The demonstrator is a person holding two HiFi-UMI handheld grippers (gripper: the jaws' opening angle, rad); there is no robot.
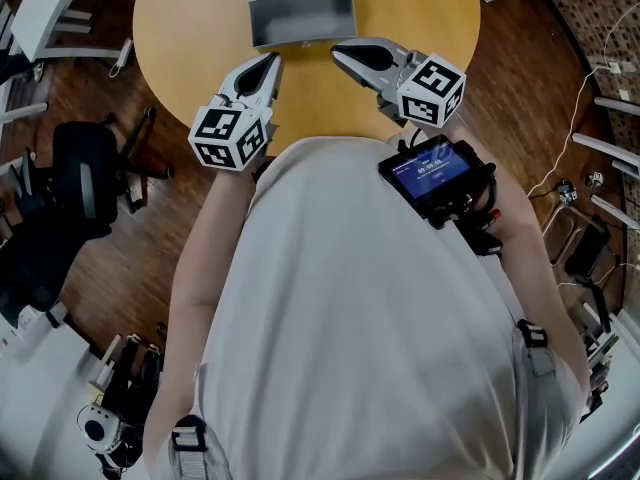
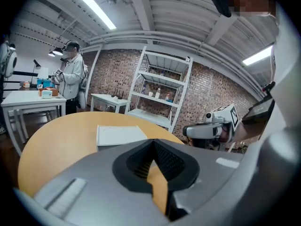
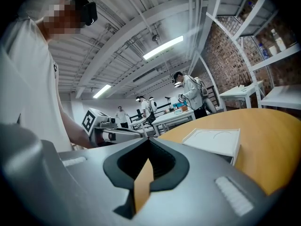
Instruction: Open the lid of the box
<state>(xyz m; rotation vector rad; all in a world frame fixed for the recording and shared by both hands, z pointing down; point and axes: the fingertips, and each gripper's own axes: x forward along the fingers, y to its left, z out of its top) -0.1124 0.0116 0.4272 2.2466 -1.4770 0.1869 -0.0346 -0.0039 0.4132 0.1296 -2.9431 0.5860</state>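
Box: the white box (image 1: 301, 20) sits on the far middle of the table, straight ahead of us and well beyond both grippers. Nothing touches it.
Lid: the flat white lid (image 3: 212, 138) lies closed on top, with two shallow round dents in its face. We cannot tell which side is hinged, or whether it simply lifts off.
Table: the round wooden table (image 1: 180, 38) is bare around the box, so we can come in from either side.
Left gripper: the left gripper (image 1: 268, 65) hangs over the near edge of the table, just left of the box's near wall. Its fingers are pressed together with nothing between them.
Right gripper: the right gripper (image 1: 341, 55) hangs near the box's right front corner, tips pointing toward it. Its fingers are also closed and empty.
Step in hand: we judge this to be the approach, with the lid not yet handled.
How to do it well: we should spread one pair of fingers before reaching the lid, then take its near lip squarely. The other gripper should press on the base to steady it. We should lift slowly and feel for which edge gives.
What could go wrong: the box looks light, so it may slide or rise with the lid if we pull with the base unheld.
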